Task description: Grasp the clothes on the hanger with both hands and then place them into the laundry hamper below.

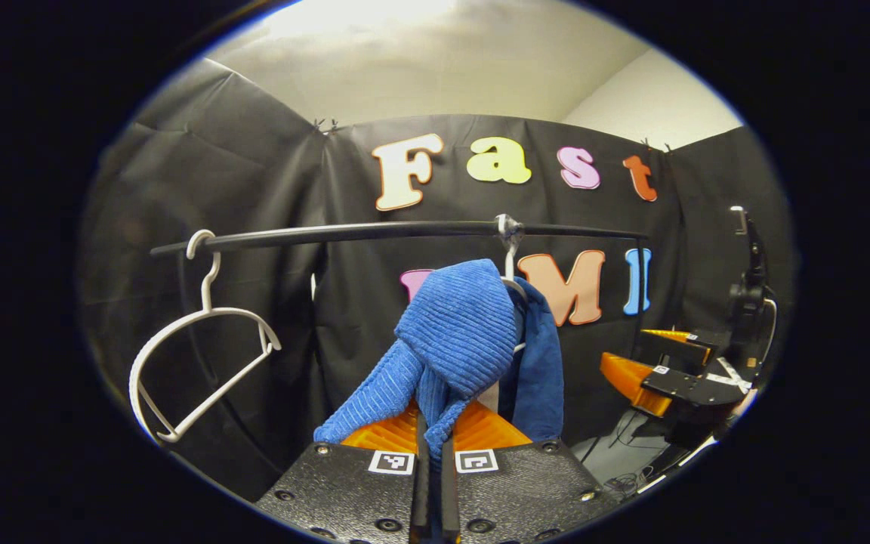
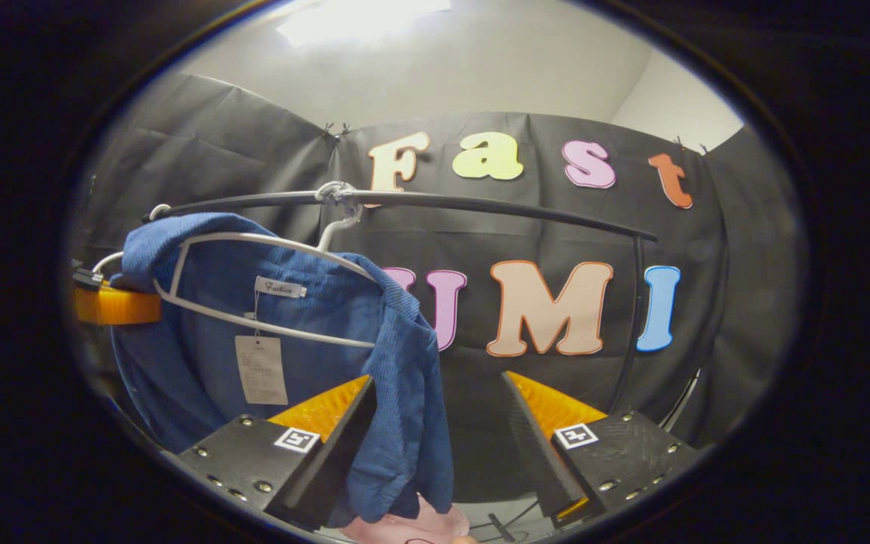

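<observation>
In the left gripper view, the left tool (image 1: 430, 446) sits at the bottom of the picture with its two fingers drawn close together, pinching a fold of the blue garment (image 1: 456, 340) between them. Each finger block carries a small square black-and-white marker; its pattern is not writing that can be read. The cloth there is a bright blue with fine ribs, like corduroy, bunched and pulled up toward the camera, with a darker blue panel hanging behind it.

In the right gripper view, the right tool (image 2: 439, 423) stands with its fingers spread wide apart. The garment's front edge (image 2: 405, 393) hangs down between them, next to the left finger; whether it touches is not clear. Low at the picture's edge lies a bit of pink cloth (image 2: 412, 527).

Farther in, the garment hangs on a white hanger (image 2: 269, 283), one shoulder slipped off it. A small white neck label (image 2: 280, 287) bears script too small to read, and a paper tag (image 2: 261, 370) dangles below it, its print also unreadable.

Beyond, the hanger's hook sits on a black rail (image 1: 374, 231). An empty white hanger (image 1: 201, 340) hangs tilted at the rail's left end in the left gripper view.
</observation>
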